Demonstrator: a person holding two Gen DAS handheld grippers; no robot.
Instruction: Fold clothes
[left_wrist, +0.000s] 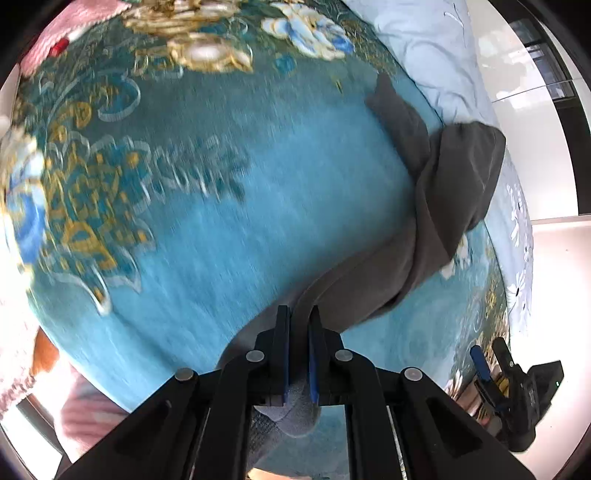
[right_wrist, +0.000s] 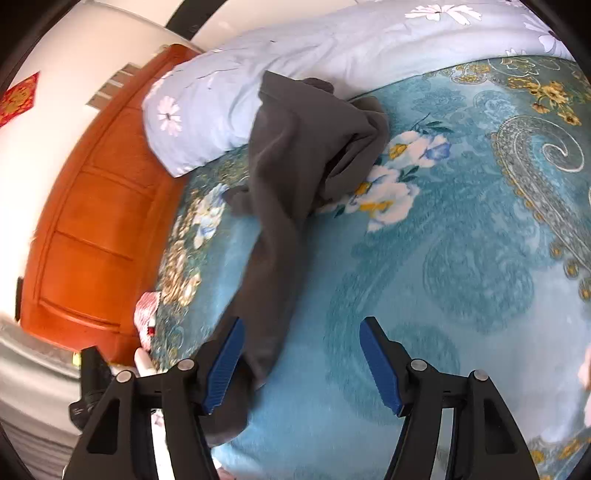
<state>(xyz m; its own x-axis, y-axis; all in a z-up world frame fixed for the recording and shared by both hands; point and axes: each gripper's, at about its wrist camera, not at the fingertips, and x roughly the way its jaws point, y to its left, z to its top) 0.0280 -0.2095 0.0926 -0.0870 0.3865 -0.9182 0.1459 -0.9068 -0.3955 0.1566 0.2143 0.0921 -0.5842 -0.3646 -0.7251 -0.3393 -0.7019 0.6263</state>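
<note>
A dark grey garment (left_wrist: 436, 206) lies bunched on a teal flowered blanket (left_wrist: 229, 206), stretched in a long strip toward me. My left gripper (left_wrist: 299, 314) is shut on one end of the garment, with cloth pinched between its blue pads. In the right wrist view the same grey garment (right_wrist: 291, 158) runs from a crumpled heap near the pillow down to the lower left. My right gripper (right_wrist: 303, 325) is open, its left finger (right_wrist: 225, 365) beside the garment's near end, not holding it. My right gripper also shows in the left wrist view (left_wrist: 491, 365).
A pale blue flowered pillow or quilt (right_wrist: 280, 62) lies along the blanket's far edge. An orange wooden headboard (right_wrist: 92, 229) stands at the left of the bed. White wall and a window are beyond. A pink cloth (left_wrist: 74, 22) sits at the far corner.
</note>
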